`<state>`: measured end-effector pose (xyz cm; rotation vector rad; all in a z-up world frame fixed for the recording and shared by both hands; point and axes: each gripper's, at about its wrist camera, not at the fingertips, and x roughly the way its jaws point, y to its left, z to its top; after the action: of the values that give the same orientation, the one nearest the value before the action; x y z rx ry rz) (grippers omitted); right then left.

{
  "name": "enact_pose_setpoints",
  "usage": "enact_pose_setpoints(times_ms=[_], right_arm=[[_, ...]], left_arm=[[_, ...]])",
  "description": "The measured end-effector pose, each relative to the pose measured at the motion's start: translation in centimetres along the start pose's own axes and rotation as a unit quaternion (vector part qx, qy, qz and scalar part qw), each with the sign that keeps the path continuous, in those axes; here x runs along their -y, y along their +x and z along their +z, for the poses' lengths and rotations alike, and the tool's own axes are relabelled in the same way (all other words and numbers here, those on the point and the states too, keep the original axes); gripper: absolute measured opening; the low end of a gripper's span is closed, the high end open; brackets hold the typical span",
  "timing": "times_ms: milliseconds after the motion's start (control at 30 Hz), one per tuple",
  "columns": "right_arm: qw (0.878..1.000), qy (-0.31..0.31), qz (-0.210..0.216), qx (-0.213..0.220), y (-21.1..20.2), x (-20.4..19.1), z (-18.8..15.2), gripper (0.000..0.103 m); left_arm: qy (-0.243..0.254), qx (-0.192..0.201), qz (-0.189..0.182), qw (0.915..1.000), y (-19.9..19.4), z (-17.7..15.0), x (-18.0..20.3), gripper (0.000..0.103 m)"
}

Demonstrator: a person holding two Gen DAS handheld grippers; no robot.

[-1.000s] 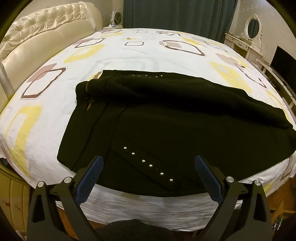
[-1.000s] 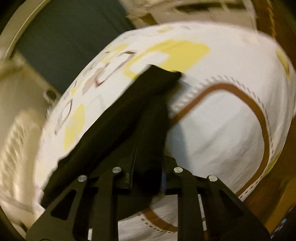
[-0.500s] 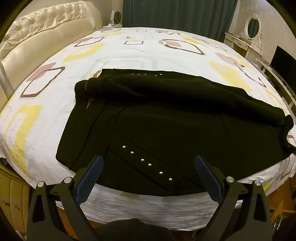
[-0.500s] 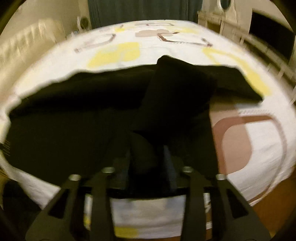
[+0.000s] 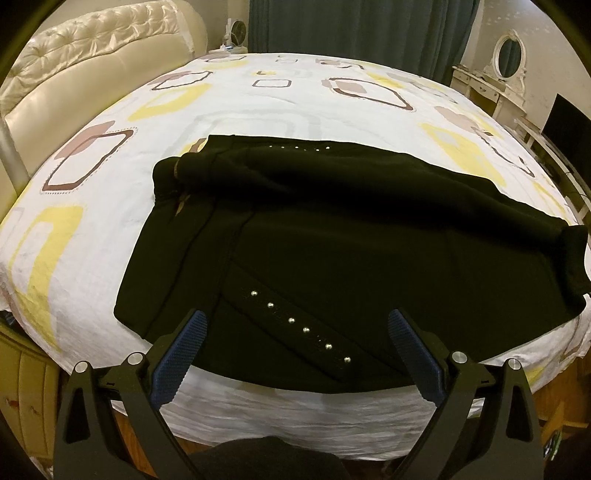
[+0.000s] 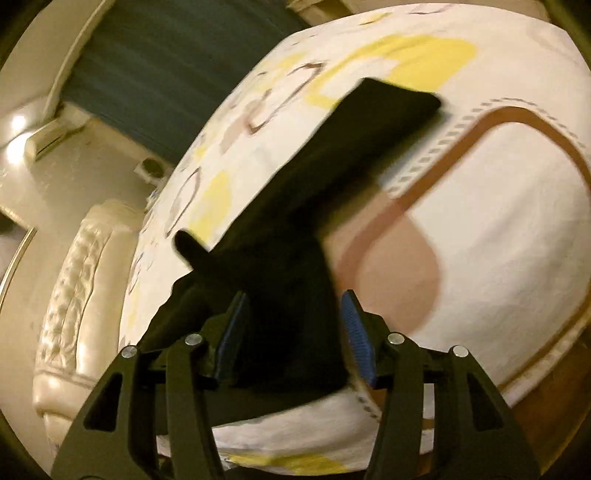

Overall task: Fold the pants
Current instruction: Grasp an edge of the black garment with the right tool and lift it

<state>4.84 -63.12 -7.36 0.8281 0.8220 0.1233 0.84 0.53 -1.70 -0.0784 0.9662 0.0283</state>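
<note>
Black pants (image 5: 332, 236) with rows of silver studs lie spread across the bed (image 5: 110, 177), waist to the left, legs running right. My left gripper (image 5: 295, 332) is open and empty, hovering over the near edge of the pants by the stud row. In the right wrist view, black pants fabric (image 6: 295, 258) runs between the blue pads of my right gripper (image 6: 291, 317). The jaws stand partly apart with the cloth filling the gap. The view is tilted and blurred.
The bed has a white sheet with yellow and brown squares. A cream tufted headboard (image 5: 92, 74) stands at the left. Dark curtains (image 5: 351, 26) hang behind. A white dresser with an oval mirror (image 5: 509, 55) and a dark screen (image 5: 569, 125) stand at the right.
My right gripper swung and tilted, and its jaws went from tightly shut on the pant leg to partly apart. The leg end at the right edge bunched up. My left gripper stayed still.
</note>
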Motion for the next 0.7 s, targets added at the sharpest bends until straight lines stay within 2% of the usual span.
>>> enact_pose_setpoints(times_ms=[167,233,267,300,467,567,633,700], right_arm=[[0.999,-0.034,0.01,-0.035,2.8,-1.9,0.0,0.054],[0.997,-0.053,-0.001,-0.055,4.0,-2.7,-0.1,0.053],[0.996,-0.063,-0.004,-0.061,4.3,-3.0,-0.3,0.035],[0.995,-0.076,-0.011,-0.07,4.6,-3.4,-0.3,0.007],[0.993,-0.102,-0.056,-0.025,1.8,-3.6,0.7,0.008],[0.984,-0.125,-0.125,0.026,-1.7,-2.7,2.5,0.008],[0.977,-0.127,-0.167,0.043,-3.2,-1.3,3.7,0.007],[0.962,-0.139,-0.228,0.051,-4.2,0.1,5.0,0.007]], left_arm=[[0.0,-0.002,0.002,1.0,0.2,0.0,-0.2,0.098],[0.001,0.0,0.004,1.0,0.2,0.0,-0.3,0.098],[0.0,0.0,0.004,1.0,0.2,0.0,-0.3,0.098],[0.0,0.0,0.004,1.0,0.2,0.0,-0.4,0.098],[-0.007,-0.008,0.006,0.9999,0.6,0.0,-0.8,0.098],[-0.007,-0.008,0.009,0.9999,0.7,0.0,-0.9,0.098],[-0.005,-0.01,0.011,0.9999,0.9,-0.1,-0.9,0.098],[-0.004,-0.011,0.014,0.9998,1.1,-0.1,-0.9,0.098]])
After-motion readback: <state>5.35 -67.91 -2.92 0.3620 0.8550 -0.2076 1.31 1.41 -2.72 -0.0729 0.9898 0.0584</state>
